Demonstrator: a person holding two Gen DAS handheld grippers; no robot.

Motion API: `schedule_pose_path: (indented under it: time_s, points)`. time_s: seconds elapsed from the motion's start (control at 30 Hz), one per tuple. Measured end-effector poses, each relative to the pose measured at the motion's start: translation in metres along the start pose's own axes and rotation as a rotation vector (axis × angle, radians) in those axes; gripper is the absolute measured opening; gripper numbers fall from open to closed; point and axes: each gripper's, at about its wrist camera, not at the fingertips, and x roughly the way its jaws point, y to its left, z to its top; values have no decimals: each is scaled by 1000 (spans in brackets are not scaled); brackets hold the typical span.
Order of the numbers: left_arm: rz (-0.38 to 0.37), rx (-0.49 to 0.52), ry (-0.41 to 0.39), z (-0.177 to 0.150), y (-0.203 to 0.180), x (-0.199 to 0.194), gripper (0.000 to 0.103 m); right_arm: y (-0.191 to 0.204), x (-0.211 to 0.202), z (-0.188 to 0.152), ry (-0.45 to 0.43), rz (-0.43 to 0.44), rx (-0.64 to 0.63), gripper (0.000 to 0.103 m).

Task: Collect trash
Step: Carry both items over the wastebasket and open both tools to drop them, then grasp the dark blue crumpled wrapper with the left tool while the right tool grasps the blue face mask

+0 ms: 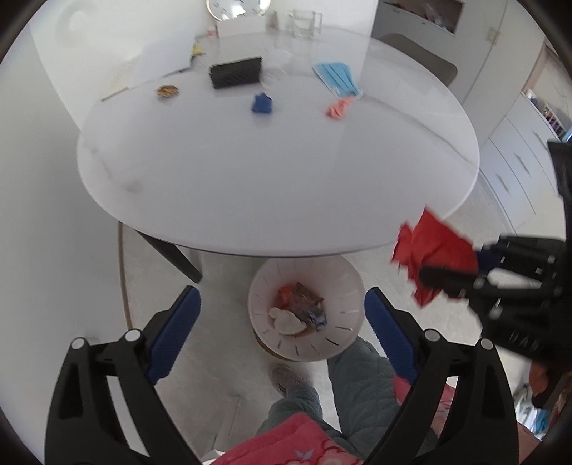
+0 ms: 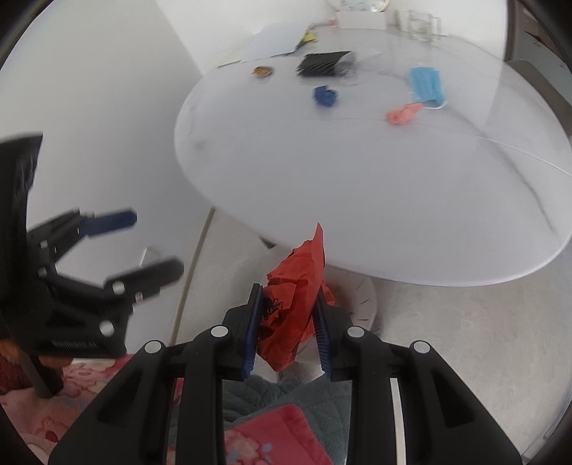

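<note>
My left gripper [image 1: 282, 297] hangs open and empty above a white bin [image 1: 343, 286] on the floor, which holds wrappers and a white wad. My right gripper [image 2: 290, 289] is shut on a crumpled red bag [image 2: 296, 282]; the left wrist view shows that red bag [image 1: 436, 246] beside the table edge, right of the bin. On the white oval table [image 1: 250, 179] lie a blue paper wad [image 1: 262, 103], a pink scrap [image 1: 339, 107], a blue face mask [image 1: 338, 77] and an orange wrapper [image 1: 167, 91]. From the right wrist view, the left gripper [image 2: 150, 243] shows at the left, jaws apart.
A black case [image 1: 236, 71], papers [image 1: 157, 64], a glass container [image 1: 305, 23] and a clock stand at the table's far side. A dark chair [image 1: 171, 254] sits under the table. A person's grey-trousered legs [image 1: 357, 379] and slipper are by the bin. White cabinets [image 1: 514, 168] line the right.
</note>
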Motion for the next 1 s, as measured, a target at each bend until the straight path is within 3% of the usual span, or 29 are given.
schedule_pose_path:
  time_s: [0.1,0.23,0.57,0.7,1.0]
  points:
    - [19,-21,-23,0,6,-8,89,8,9,0,21,9,-19,36]
    - [41,-35,-37,0,13,-12,90,14,9,4,18,-14,-23,68]
    - [37,-55,-55,10,17,-17,90,-9,-19,20,-69,-108,38,81]
    - [31,-61,-56,18,16,-14,90,-21,-29,30,-105,-150,64,92]
    - [21,-103,-84,61,13,2,95,-55,-39,65,-158,-238,80,100]
